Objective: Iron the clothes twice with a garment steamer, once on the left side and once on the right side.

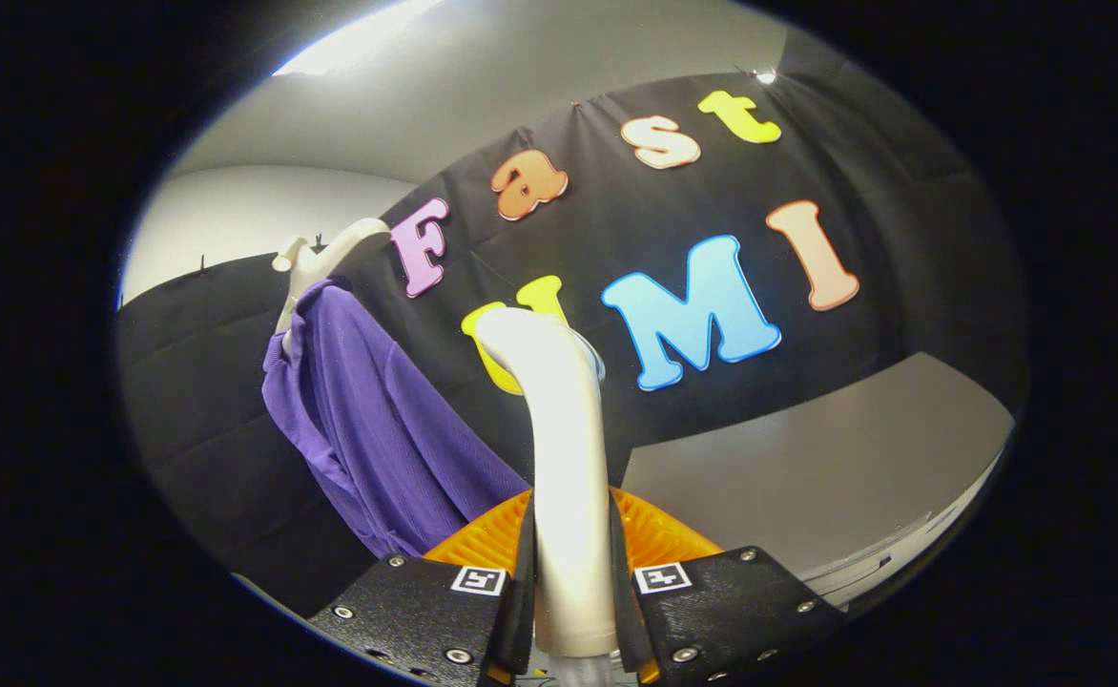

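Gripper view: tongs [573,582] clamping steamer [564,448], purple garment [368,420] prob. just beside, table [807,468] opp.

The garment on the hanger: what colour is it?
Solid purple, no pattern; the garment shows best in the gripper view, beside the steamer held in the gripper.

Glossy smooth plastic steamer handle [569,458], ribbed purple knit garment [368,429], matt grey tabletop [807,468]

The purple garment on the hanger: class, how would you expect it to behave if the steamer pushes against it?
The purple garment will probably give way and swing, since it hangs freely from a hanger and drapes in soft folds. It looks light and floppy, so it may bunch up. The tool is shut on the steamer, which looks rigid by comparison.
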Action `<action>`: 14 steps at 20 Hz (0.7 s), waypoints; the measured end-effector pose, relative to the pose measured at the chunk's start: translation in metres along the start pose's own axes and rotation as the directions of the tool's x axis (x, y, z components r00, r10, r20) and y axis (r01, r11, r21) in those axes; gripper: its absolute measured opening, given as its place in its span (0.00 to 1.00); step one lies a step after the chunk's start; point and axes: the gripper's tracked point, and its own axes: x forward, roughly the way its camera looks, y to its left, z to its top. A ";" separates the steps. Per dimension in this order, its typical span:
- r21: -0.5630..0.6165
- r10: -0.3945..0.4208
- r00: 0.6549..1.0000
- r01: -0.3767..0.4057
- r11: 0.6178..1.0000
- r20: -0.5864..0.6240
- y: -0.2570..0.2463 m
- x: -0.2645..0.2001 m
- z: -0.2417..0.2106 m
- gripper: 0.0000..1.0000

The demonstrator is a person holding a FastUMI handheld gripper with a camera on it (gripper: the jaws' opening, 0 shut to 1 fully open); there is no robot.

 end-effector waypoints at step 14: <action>-0.240 0.047 0.960 0.021 0.971 0.277 0.127 0.001 0.038 0.35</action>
